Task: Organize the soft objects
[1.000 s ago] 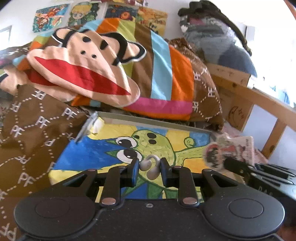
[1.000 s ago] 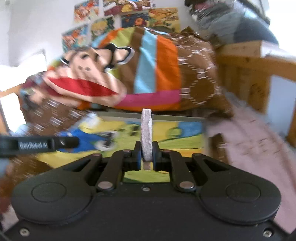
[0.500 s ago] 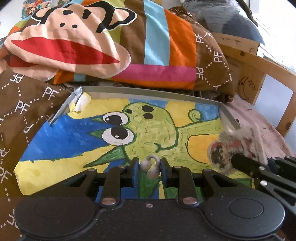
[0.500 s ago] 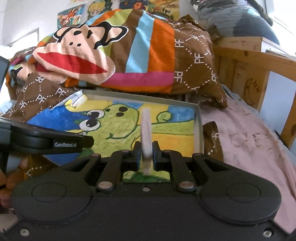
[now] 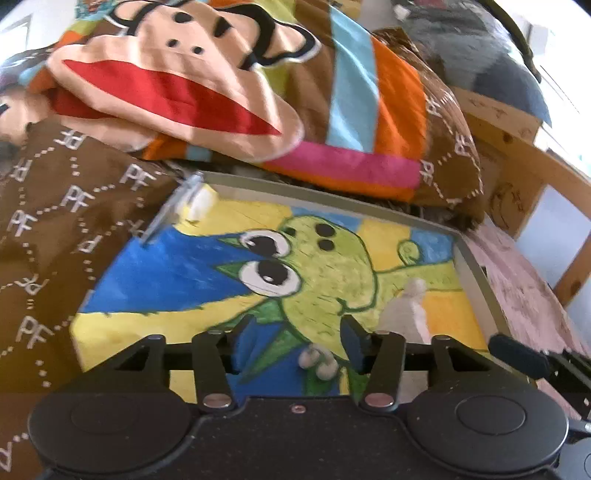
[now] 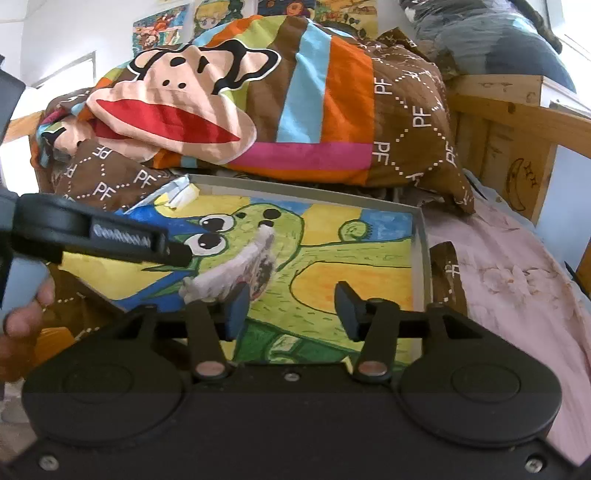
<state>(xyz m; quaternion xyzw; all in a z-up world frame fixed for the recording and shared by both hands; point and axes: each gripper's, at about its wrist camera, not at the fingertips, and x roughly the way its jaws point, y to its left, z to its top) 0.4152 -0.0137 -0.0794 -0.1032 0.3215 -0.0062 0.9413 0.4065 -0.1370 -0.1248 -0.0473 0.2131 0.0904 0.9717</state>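
Left gripper (image 5: 301,334): fingers spread wide, nothing between them. A small pale clip-like object (image 5: 320,362) lies on the painted tray floor just below the gap, nearer the right finger, apart from both pads. Its exact form is blurred.

Right gripper (image 6: 291,308): fingers likewise spread wide and empty. A flat, round plush patch (image 6: 236,269), whitish with a dark printed face, sits tilted just beyond the left finger (image 6: 236,308); whether it touches that finger cannot be told. In the left wrist view the same patch (image 5: 408,314) shows as a pale blurred shape, edge-on, over the orange area of the painting, just beyond the right finger.

The left gripper also appears in the right wrist view (image 6: 177,254), entering from the left, its tip close to the patch. A thumb (image 6: 26,317) of the person's hand shows at the left edge.

Tray (image 6: 421,251): a shallow grey-rimmed tray whose floor carries a painting of a green big-eyed creature on blue, yellow and orange. It rests on the bed, with a pink sheet (image 6: 517,280) to its right.

Behind the tray: a heaped duvet (image 6: 332,103), striped in orange, blue and pink, brown with "PF" lettering, and bearing a monkey face. Beyond it, a wooden bed frame (image 6: 498,122) and drawings (image 6: 159,29) on the wall.
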